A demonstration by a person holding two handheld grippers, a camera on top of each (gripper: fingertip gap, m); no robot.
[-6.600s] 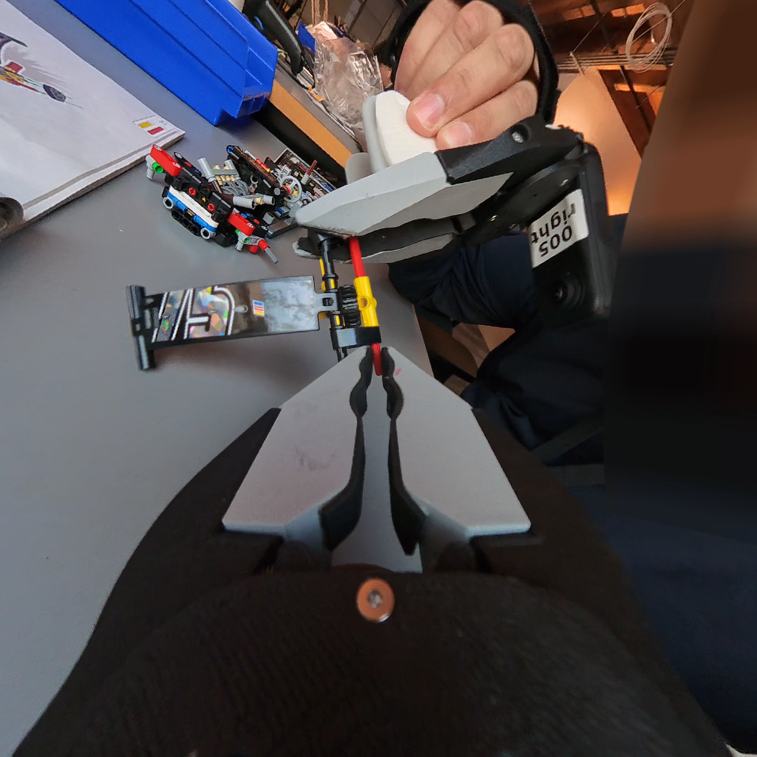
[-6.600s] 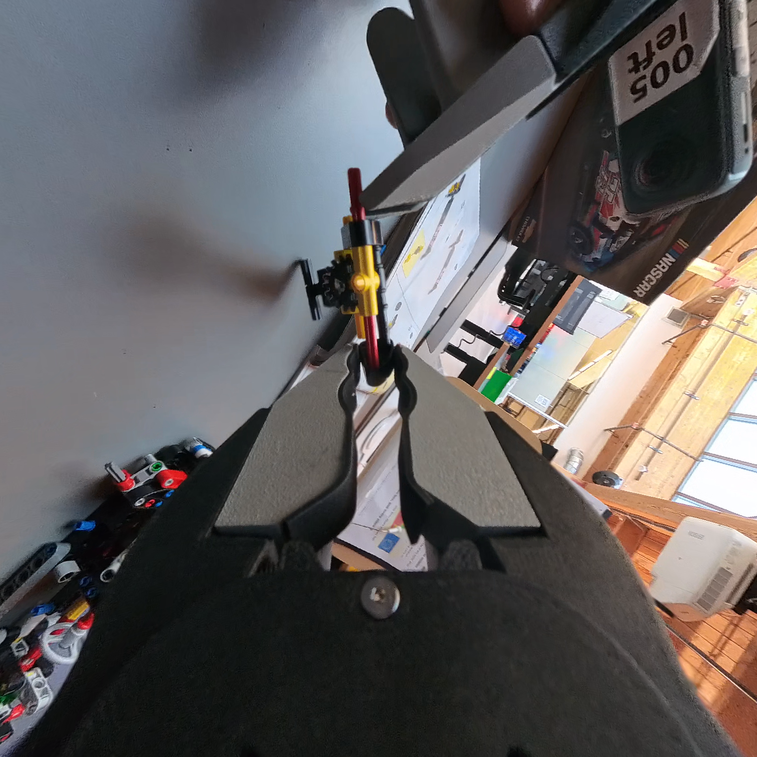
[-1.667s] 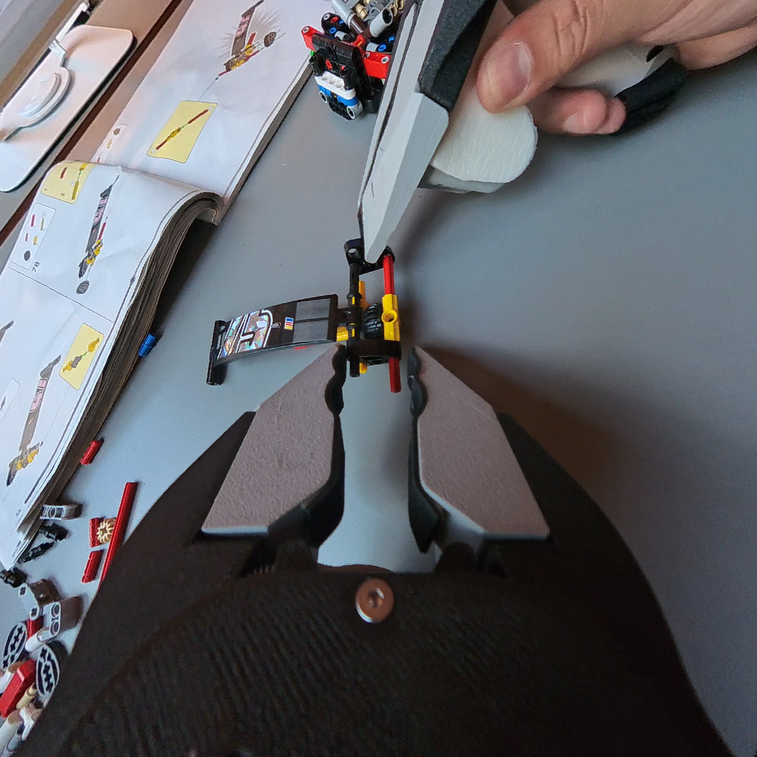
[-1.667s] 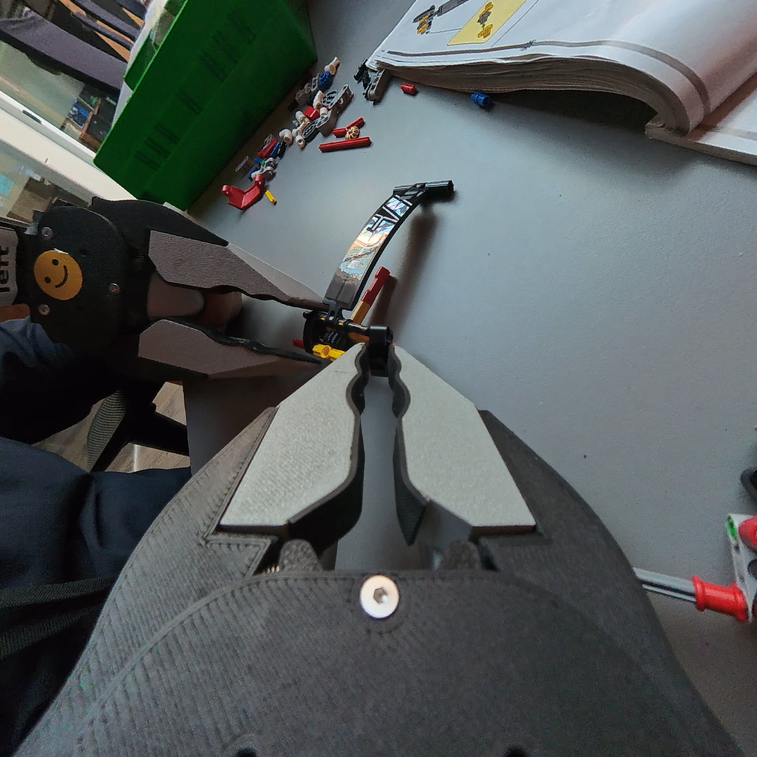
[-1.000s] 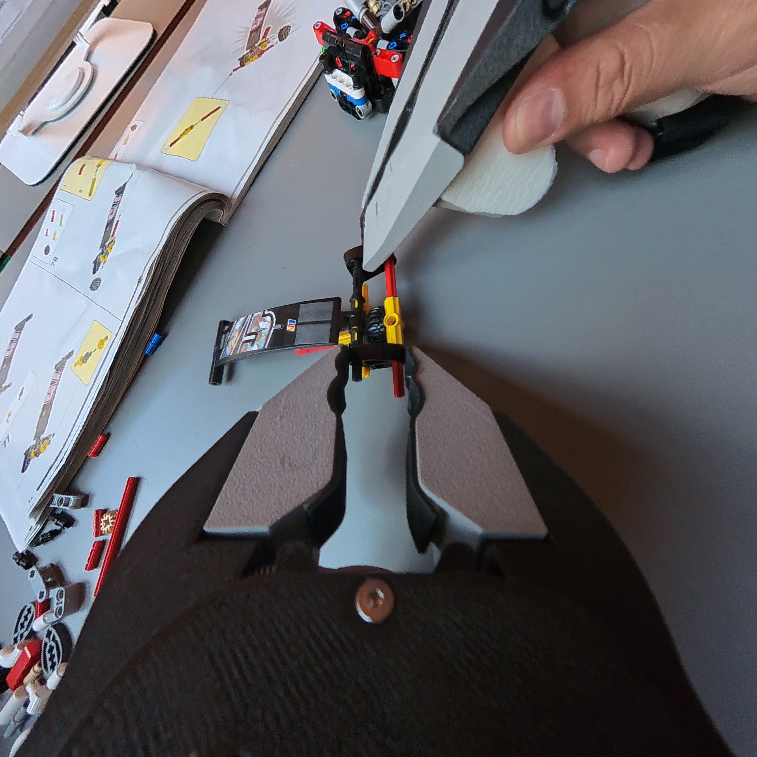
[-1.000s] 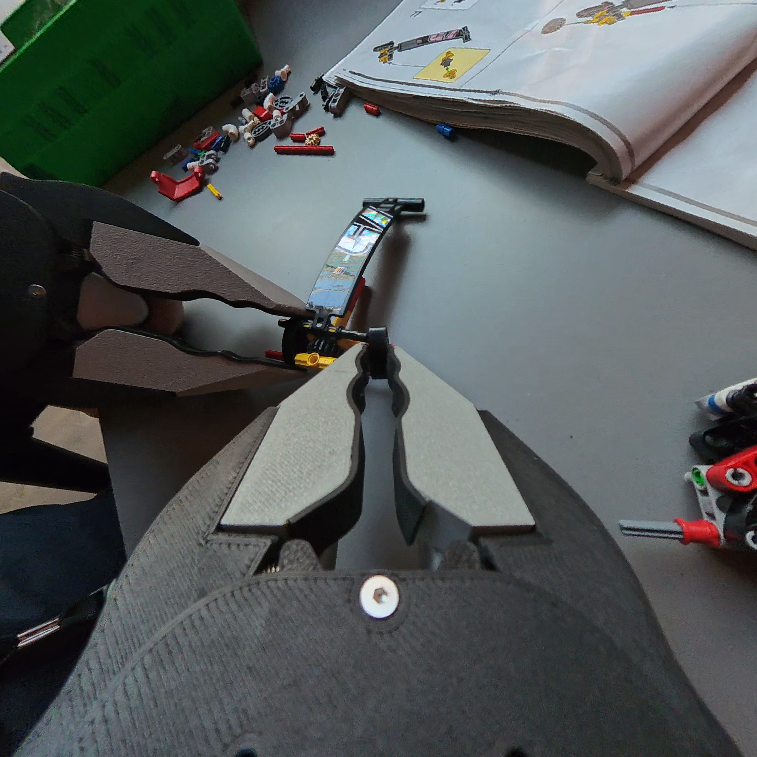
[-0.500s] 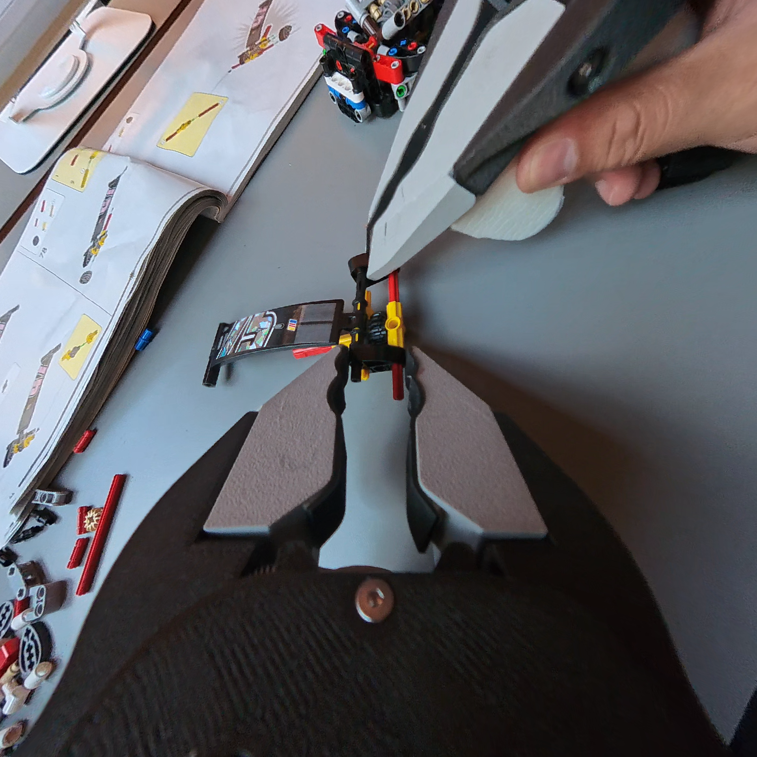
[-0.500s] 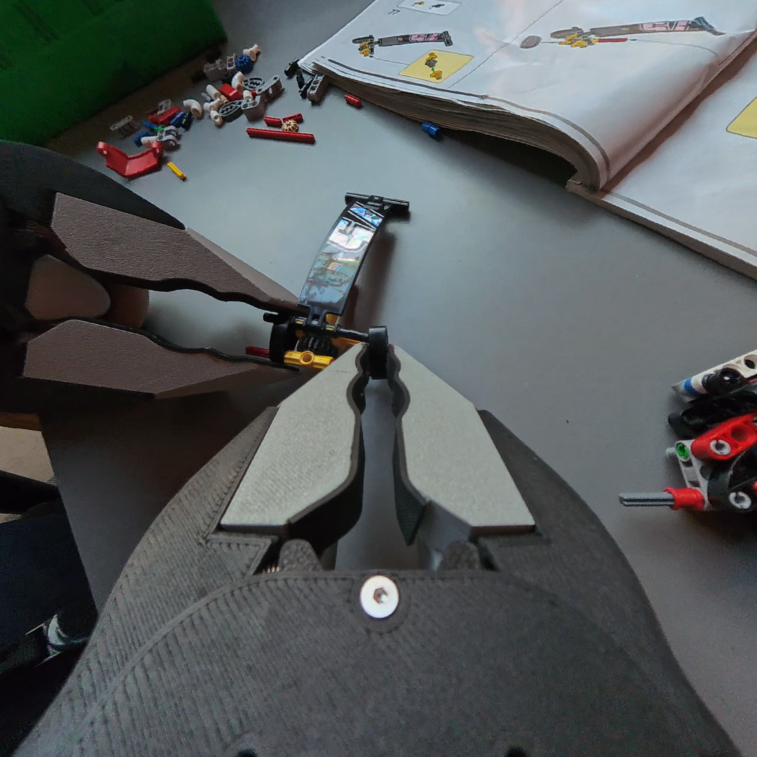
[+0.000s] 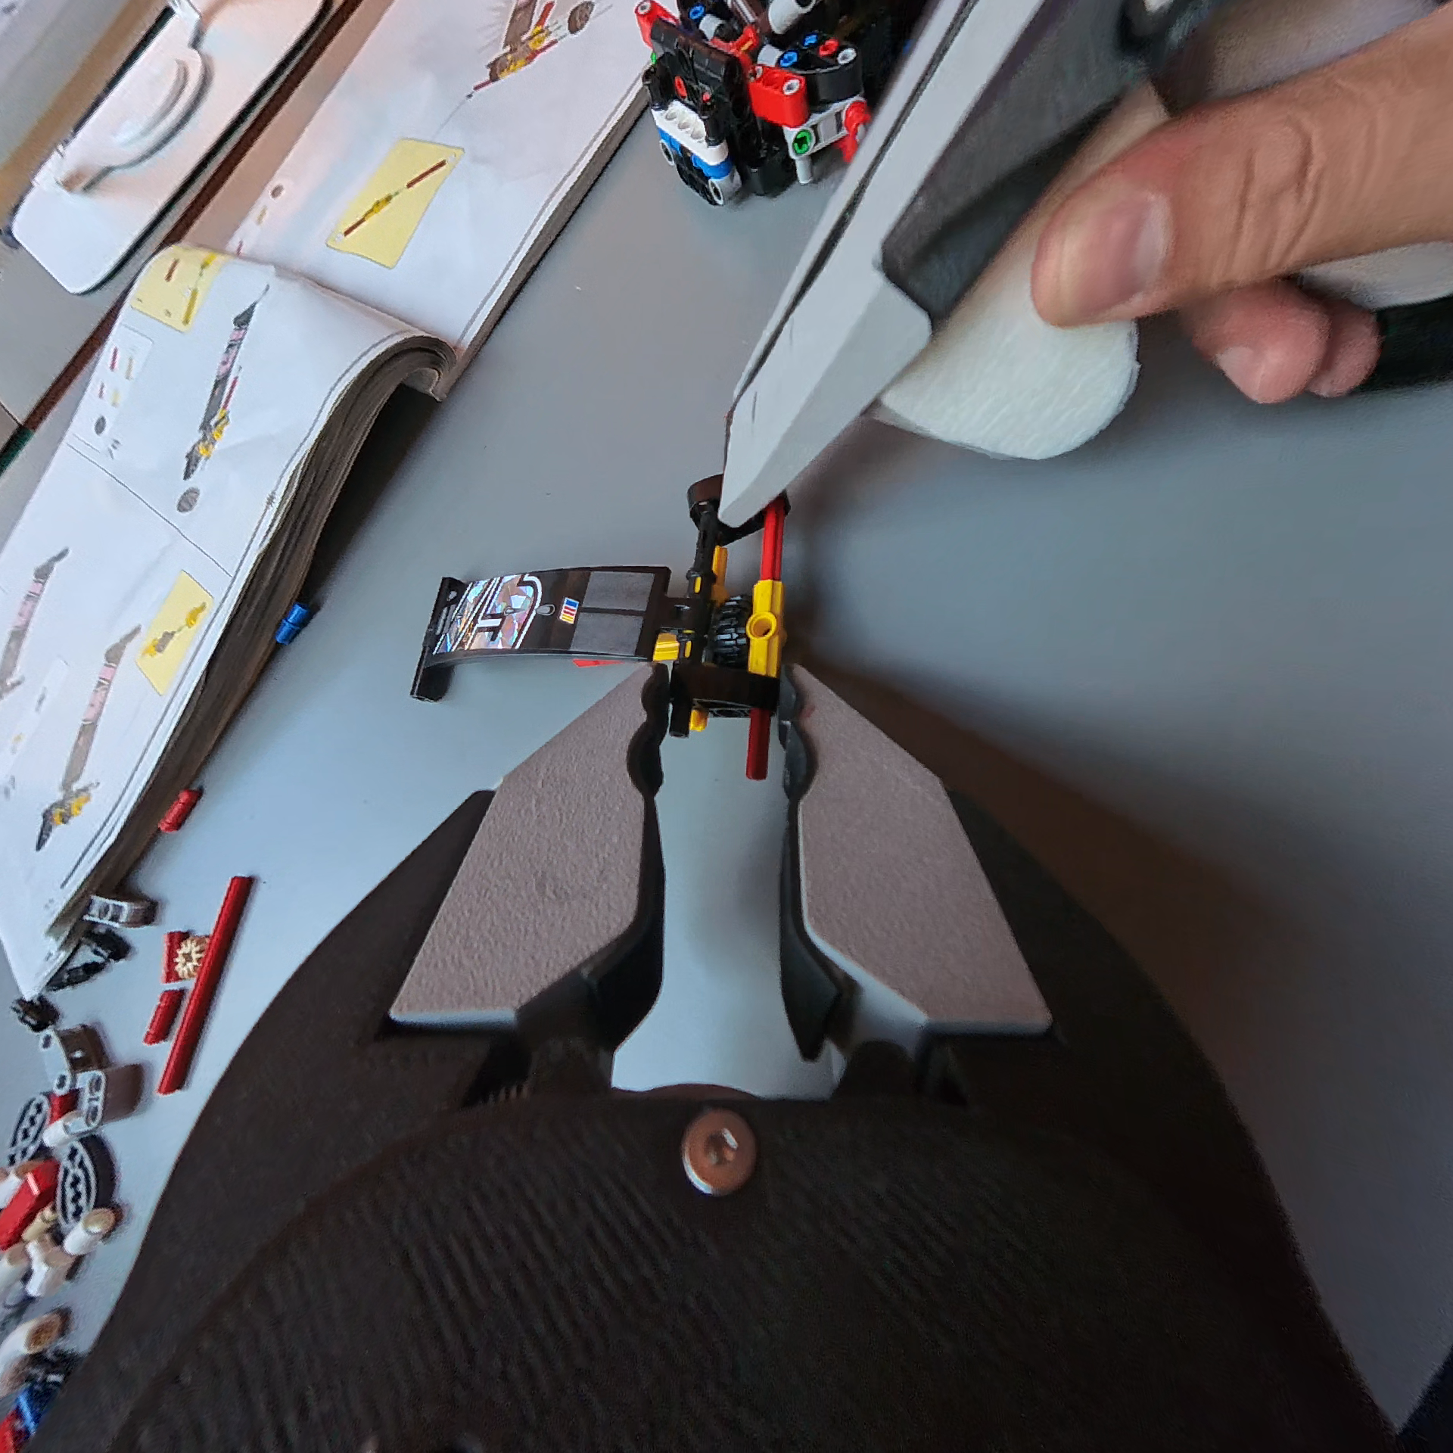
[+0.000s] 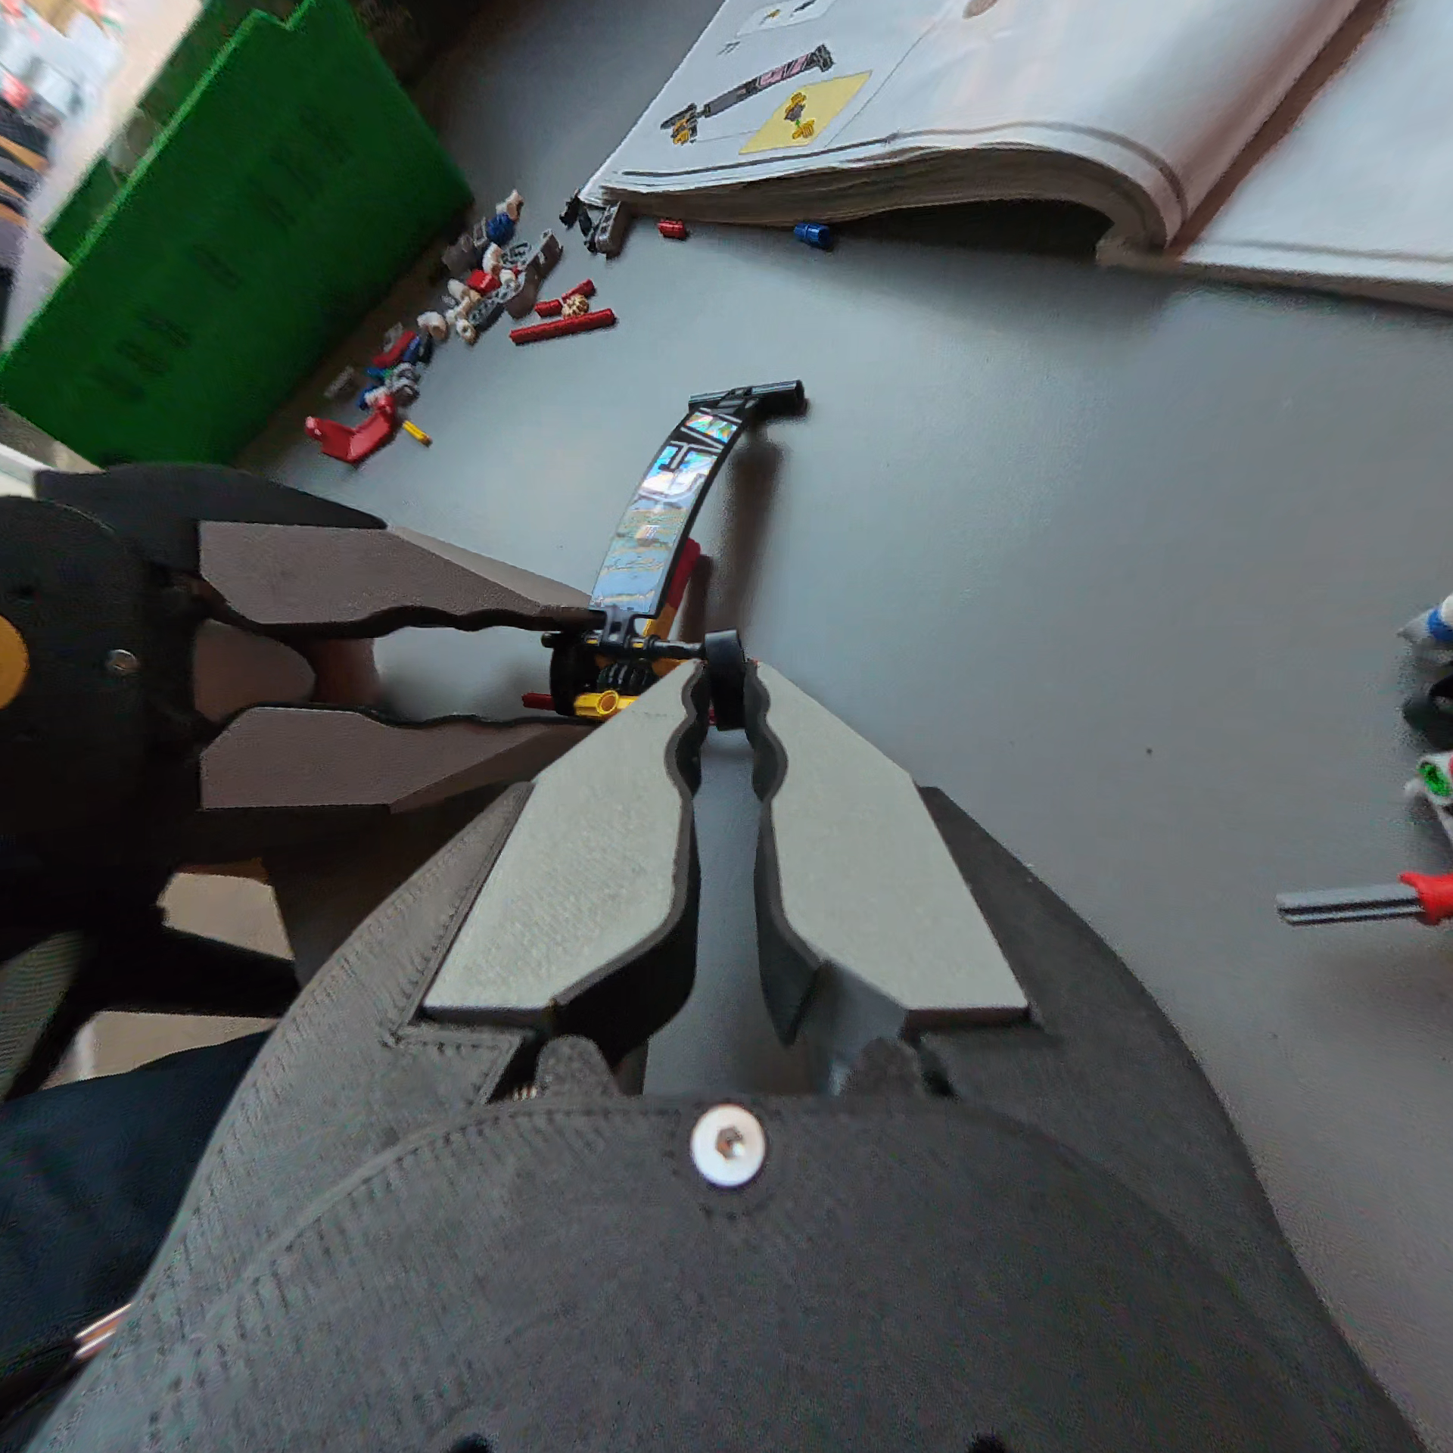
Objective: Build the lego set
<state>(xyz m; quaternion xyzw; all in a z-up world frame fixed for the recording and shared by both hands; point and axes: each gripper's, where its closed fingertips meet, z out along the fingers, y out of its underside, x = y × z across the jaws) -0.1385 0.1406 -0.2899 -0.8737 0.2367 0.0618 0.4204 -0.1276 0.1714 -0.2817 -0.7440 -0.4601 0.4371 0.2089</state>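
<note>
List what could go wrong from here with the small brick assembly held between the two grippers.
1. The right gripper pinches only a thin black disc on the end of a slim axle; twisting could pop it off.
2. The left gripper clamps the black-and-yellow core right at its fingertips, so it could slip.
3. The long black panel sticks out sideways over the table and could catch and detach.

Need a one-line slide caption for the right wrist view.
Right gripper pinches a black disc on the brick assembly; left gripper clamps its other end.
</note>
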